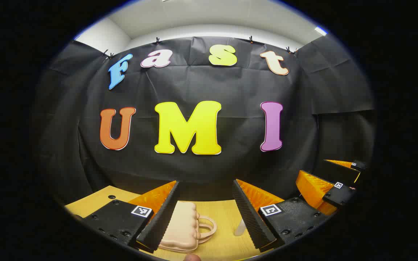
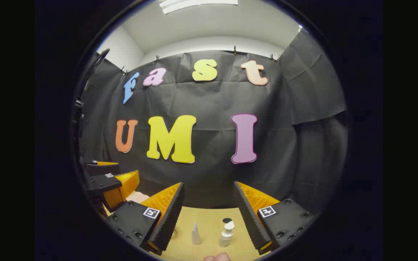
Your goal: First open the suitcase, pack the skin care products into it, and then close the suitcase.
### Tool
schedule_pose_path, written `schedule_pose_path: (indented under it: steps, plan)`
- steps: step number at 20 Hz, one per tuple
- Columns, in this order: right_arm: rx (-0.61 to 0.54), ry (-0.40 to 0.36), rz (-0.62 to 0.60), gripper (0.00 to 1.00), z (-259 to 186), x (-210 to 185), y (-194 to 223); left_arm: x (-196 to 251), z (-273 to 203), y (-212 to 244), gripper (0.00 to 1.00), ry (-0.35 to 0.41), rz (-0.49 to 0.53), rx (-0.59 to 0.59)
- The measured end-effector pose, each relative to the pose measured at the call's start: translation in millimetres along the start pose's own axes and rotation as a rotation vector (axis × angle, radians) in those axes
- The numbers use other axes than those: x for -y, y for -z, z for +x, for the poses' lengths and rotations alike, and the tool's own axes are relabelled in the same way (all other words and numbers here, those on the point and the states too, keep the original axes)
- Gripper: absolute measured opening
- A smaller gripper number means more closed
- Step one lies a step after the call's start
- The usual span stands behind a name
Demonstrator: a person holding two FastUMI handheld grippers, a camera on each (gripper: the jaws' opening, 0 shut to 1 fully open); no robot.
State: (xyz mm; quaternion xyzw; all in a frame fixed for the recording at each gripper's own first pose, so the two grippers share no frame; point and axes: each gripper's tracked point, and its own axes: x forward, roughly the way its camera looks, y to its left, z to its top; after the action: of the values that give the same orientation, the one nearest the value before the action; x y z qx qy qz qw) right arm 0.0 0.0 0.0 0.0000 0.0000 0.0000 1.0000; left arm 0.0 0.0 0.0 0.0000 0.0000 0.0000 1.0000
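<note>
Left gripper view looks along the left gripper (image 1: 204, 214), whose 2 black ribbed fingers (image 1: 162, 217) stand spread wide apart above a yellow wooden table (image 1: 96, 203) with nothing between them. Below the gap, a small pale pink suitcase (image 1: 181, 226) lies flat and closed on the table, its looped handle (image 1: 209, 226) pointing toward the right of the picture. The suitcase sits just beside the inner edge of the finger on the left of the picture and is partly hidden by it; whether they touch I cannot tell. A pale tube (image 1: 240, 227) stands near the other finger. At the right edge of this view the right gripper (image 1: 334, 183) hangs with its orange and black fingers apart.

Right gripper view shows that gripper (image 2: 209, 215) with its jaws also spread and empty. On the table between them stand 2 skin care products: a white pointed tube (image 2: 196, 233) and, near it, a white pump bottle (image 2: 226, 233). A dark round hole (image 2: 227, 220) in the tabletop sits just behind the bottle. At the left, the left gripper (image 2: 109, 177) appears, with a bit of the pink suitcase (image 2: 138, 197) under it.
</note>
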Motion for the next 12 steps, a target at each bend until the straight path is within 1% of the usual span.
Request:
schedule_pose_path:
  steps: [3,6,7,8,9,10,12]
  plan:
    - [-0.009,-0.003,-0.006,0.8,-4.1,1.1,0.8,2.3,-3.9,-8.4,0.92,0.004,-0.005,0.026]
    - [-0.016,-0.002,0.0,0.8,-6.1,4.6,0.0,5.2,-6.9,-8.2,0.94,0.015,-0.006,0.025]
    - [-0.016,0.001,0.002,0.8,-7.5,5.3,-0.3,5.7,-8.5,-8.7,1.0,0.018,-0.011,0.027]
    - [-0.019,-0.003,0.007,0.8,-8.1,5.0,-1.1,6.9,-9.3,-9.0,0.95,0.024,-0.017,0.026]
    - [-0.022,-0.011,0.01,0.8,-9.4,1.8,-1.7,8.7,-11.0,-8.2,0.87,0.035,-0.022,0.024]
    - [-0.022,-0.024,0.004,0.8,-10.2,-1.9,-3.3,10.6,-11.0,-9.1,0.95,0.045,-0.017,0.022]
    - [-0.014,-0.038,-0.021,0.8,-11.9,-4.3,-7.4,6.0,-12.8,-14.4,0.95,0.045,0.007,0.03]
